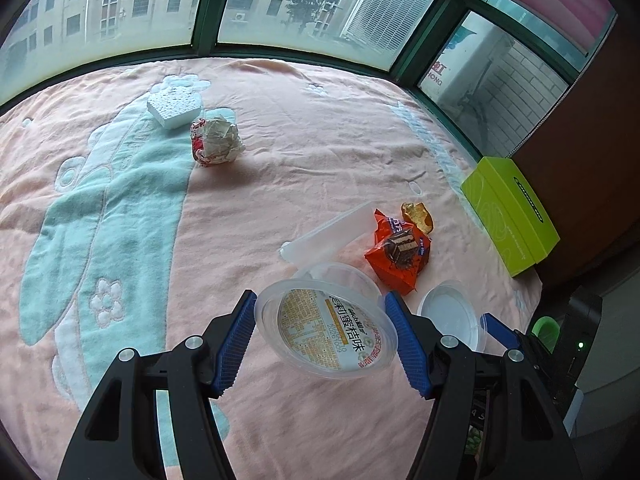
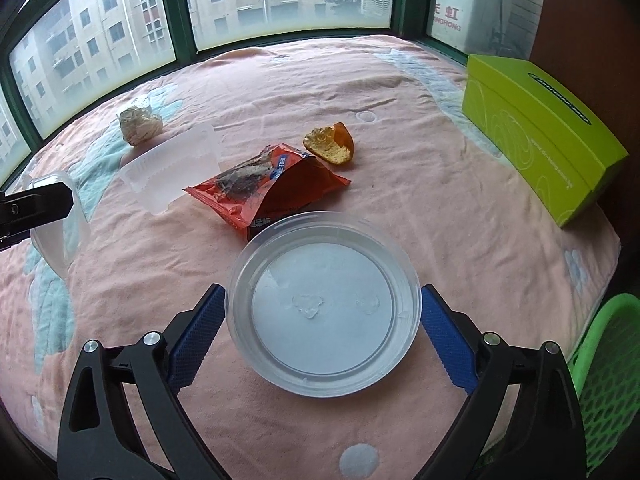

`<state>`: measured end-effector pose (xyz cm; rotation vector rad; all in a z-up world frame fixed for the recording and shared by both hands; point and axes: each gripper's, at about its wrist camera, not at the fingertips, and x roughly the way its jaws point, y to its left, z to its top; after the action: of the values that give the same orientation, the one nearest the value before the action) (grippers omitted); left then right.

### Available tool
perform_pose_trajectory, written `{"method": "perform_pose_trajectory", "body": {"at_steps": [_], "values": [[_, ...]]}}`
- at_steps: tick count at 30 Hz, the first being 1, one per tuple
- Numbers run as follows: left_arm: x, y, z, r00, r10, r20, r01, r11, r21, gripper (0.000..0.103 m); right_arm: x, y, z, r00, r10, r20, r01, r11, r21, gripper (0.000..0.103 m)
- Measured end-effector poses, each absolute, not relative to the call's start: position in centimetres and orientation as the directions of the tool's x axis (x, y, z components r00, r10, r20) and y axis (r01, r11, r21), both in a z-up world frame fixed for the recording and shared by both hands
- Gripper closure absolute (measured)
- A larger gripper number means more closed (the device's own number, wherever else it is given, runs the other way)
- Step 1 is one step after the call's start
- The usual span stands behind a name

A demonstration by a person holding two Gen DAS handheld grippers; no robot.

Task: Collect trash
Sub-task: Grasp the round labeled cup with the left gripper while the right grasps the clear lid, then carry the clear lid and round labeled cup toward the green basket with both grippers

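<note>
My left gripper (image 1: 320, 298) is shut on a clear plastic cup (image 1: 332, 332) with a printed label on its base, held tilted above the pink blanket (image 1: 280, 184). My right gripper (image 2: 323, 292) is open, and a round clear lid (image 2: 324, 320) lies on the blanket between its blue pads. The pads stand close to the lid's rim without pressing it. Beyond the lid lie an orange snack wrapper (image 2: 272, 188), a piece of bread (image 2: 330, 144), a clear plastic tray (image 2: 172, 172) and a crumpled paper ball (image 2: 138, 122). A white foam block (image 1: 174, 106) sits far back.
A green tissue box (image 2: 536, 120) stands at the blanket's right edge. A green mesh basket (image 2: 604, 380) is at the lower right, off the bed. Windows run along the far side. The left gripper and its cup (image 2: 60, 236) show at the left edge of the right wrist view.
</note>
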<state>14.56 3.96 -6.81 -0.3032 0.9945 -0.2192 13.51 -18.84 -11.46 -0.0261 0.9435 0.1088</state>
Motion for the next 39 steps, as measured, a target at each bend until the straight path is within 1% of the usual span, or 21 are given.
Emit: {"method": "perform_pose_trajectory", "body": {"at_steps": [4,11,17,28,39], "values": [[14.4,3.8,-6.6,0.529,-0.318,-0.787,0.046,0.936,-0.348,0.040,13.2,-19.3,-10.9,0.597,0.085,-0.798,-0.088,0.995,0.040,0.010],[13.8,2.6,-5.5,0.536,-0.336,-0.774,0.080,0.933,-0.350,0.040,11.6,-21.1,-8.4,0.626,0.127,-0.769,-0.058,0.992,0.116,0.010],[13.1,0.6,-4.4,0.538,-0.365,-0.760,0.128,0.926,-0.354,0.040,8.9,-22.7,-6.2,0.656,0.114,-0.746,-0.020,0.991,0.133,0.010],[11.4,-4.6,-2.6,0.523,-0.420,-0.741,0.236,0.907,-0.348,0.040,3.9,-27.3,-3.8,0.697,0.043,-0.716,0.088,0.986,0.145,0.010],[9.2,-11.9,-1.0,0.482,-0.492,-0.725,0.370,0.865,-0.340,0.040,-1.2,-33.5,-3.4,0.701,-0.062,-0.710,0.232,0.962,0.145,0.009]]}}
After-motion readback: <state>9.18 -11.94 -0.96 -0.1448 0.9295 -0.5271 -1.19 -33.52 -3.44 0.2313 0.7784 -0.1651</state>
